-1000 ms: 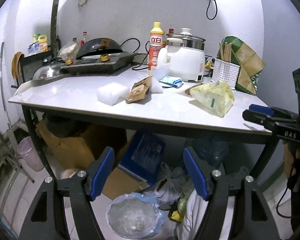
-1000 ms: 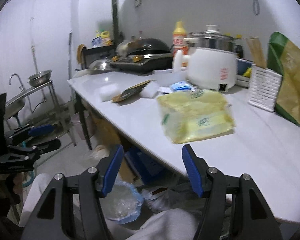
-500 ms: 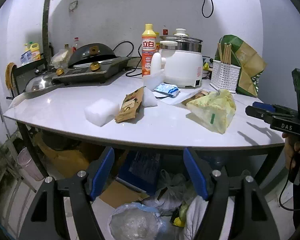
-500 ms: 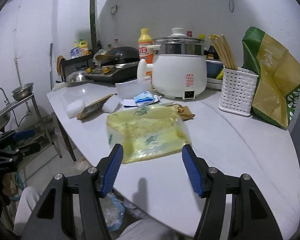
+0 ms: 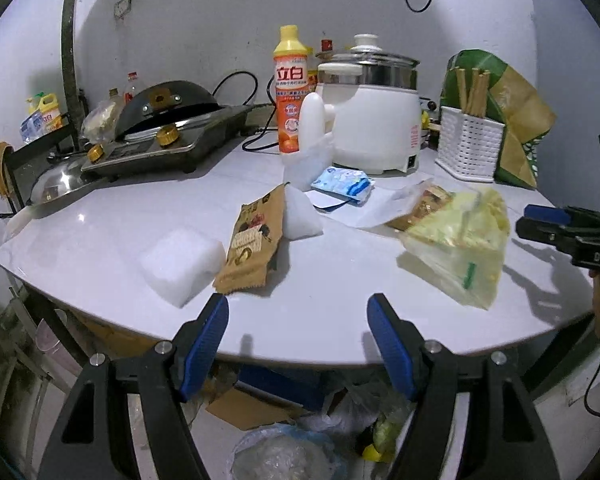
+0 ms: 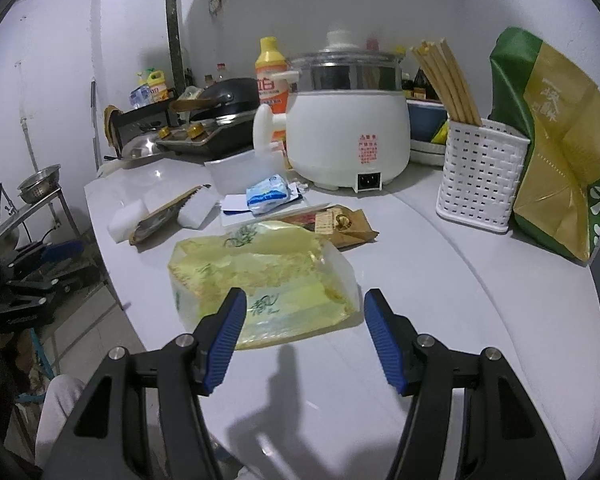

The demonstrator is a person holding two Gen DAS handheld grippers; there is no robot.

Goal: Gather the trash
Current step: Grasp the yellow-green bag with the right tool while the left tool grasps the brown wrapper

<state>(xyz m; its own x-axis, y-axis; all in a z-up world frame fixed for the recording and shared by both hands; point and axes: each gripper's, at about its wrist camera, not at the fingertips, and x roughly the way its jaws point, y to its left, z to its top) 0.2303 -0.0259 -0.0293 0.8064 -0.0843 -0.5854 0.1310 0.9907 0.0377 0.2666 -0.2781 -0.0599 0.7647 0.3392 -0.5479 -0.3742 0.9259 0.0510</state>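
Right now my right claw (image 6: 302,334) hangs low in frame, jaws apart and empty, the yellow plastic bag (image 6: 260,276) lying on the white tabletop (image 6: 440,288) just beyond its tips. My left claw (image 5: 298,334) is likewise spread wide with nothing between, over the tabletop's near edge; the brown snack wrapper (image 5: 250,240) sits up and left of it beside a white foam block (image 5: 180,264).

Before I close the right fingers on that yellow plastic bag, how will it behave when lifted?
The yellow bag looks like thin, crinkled film, so it will probably crumple and sag rather than hold shape. It seems mostly empty, so likely light. The glossy film may slip; pinching a fold should hold better than the flat face.
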